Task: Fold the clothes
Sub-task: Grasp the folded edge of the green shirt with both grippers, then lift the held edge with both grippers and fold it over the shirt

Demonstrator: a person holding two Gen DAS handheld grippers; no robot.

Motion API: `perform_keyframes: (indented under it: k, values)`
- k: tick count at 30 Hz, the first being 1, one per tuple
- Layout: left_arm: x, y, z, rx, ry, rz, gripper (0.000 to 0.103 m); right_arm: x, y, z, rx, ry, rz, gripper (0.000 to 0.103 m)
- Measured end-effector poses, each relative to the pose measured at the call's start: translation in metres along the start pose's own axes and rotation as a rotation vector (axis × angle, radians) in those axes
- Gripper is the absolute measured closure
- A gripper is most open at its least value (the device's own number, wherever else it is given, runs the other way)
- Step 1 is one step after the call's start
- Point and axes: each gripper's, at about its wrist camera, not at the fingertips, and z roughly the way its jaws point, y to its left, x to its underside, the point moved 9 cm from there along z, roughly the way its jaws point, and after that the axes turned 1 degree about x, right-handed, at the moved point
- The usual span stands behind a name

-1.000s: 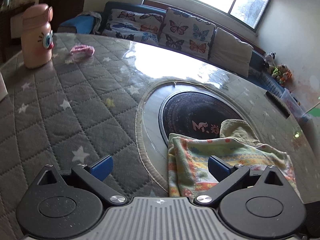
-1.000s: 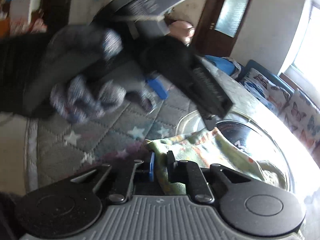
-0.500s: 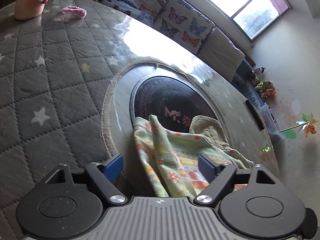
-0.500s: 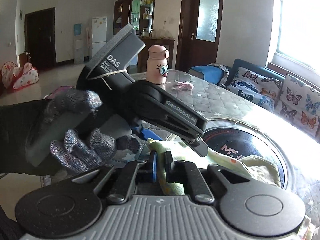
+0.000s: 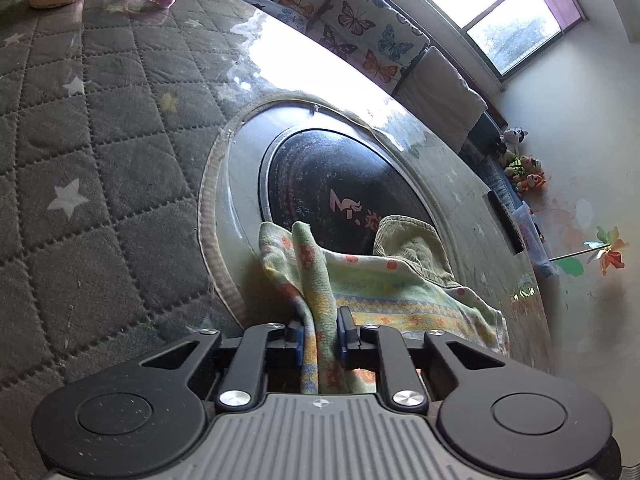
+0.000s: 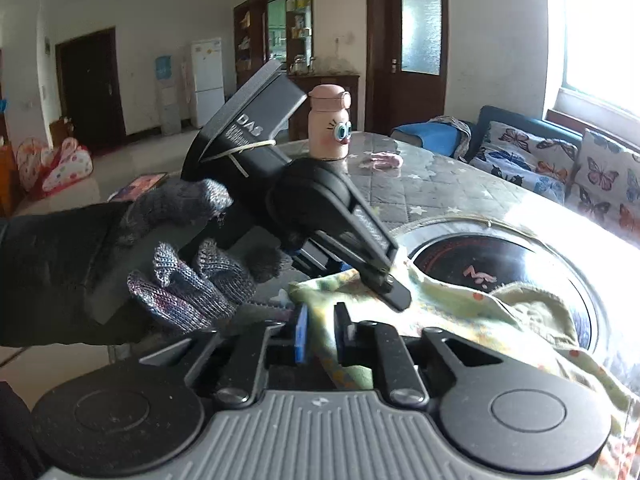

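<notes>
On quilted star-print table (image 5: 100, 152), L tool (image 5: 319, 334) & R tool (image 6: 322, 330) both pinching soft floral cloth (image 5: 384, 292).

The black two-finger left gripper (image 5: 319, 339) has its blue-padded fingers (image 5: 297, 338) pinched nearly together on a fold of the green floral cloth (image 5: 384, 288), and it tilts down from the upper left in the right wrist view. A grey knitted-glove left hand (image 6: 188, 264) wraps its handle, while the black right gripper (image 6: 322, 334) likewise clamps the cloth's edge.
</notes>
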Motion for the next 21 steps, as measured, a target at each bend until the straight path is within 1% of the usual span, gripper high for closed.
perform_keyframes:
  k: [3, 7, 8, 9, 12, 14, 17, 21]
  values:
    - [0.0, 0.0, 0.0, 0.003, -0.002, 0.004, 0.088, 0.007, -0.02, -0.013, 0.048, 0.002, 0.062, 0.09]
    - [0.0, 0.0, 0.001, -0.001, -0.006, 0.02, 0.088, 0.013, -0.076, -0.014, 0.179, 0.016, 0.164, 0.089]
    - [0.0, -0.001, 0.001, -0.002, -0.007, 0.023, 0.088, 0.014, -0.084, -0.014, 0.199, 0.019, 0.181, 0.089]
    - [0.001, -0.001, 0.002, -0.002, -0.008, 0.025, 0.088, 0.018, -0.104, -0.013, 0.245, 0.026, 0.222, 0.089]
    - [0.001, -0.002, 0.003, -0.005, -0.009, 0.027, 0.088, 0.031, -0.143, -0.014, 0.307, 0.024, 0.322, 0.089]
    - [0.001, -0.002, 0.003, -0.006, -0.009, 0.03, 0.088, 0.034, -0.16, -0.01, 0.317, 0.027, 0.365, 0.089]
    - [0.001, -0.002, 0.003, -0.007, -0.009, 0.038, 0.088, 0.042, -0.182, 0.003, 0.34, 0.045, 0.387, 0.089]
    - [0.001, -0.002, 0.003, -0.008, -0.009, 0.047, 0.088, 0.051, -0.195, 0.007, 0.378, 0.065, 0.402, 0.09]
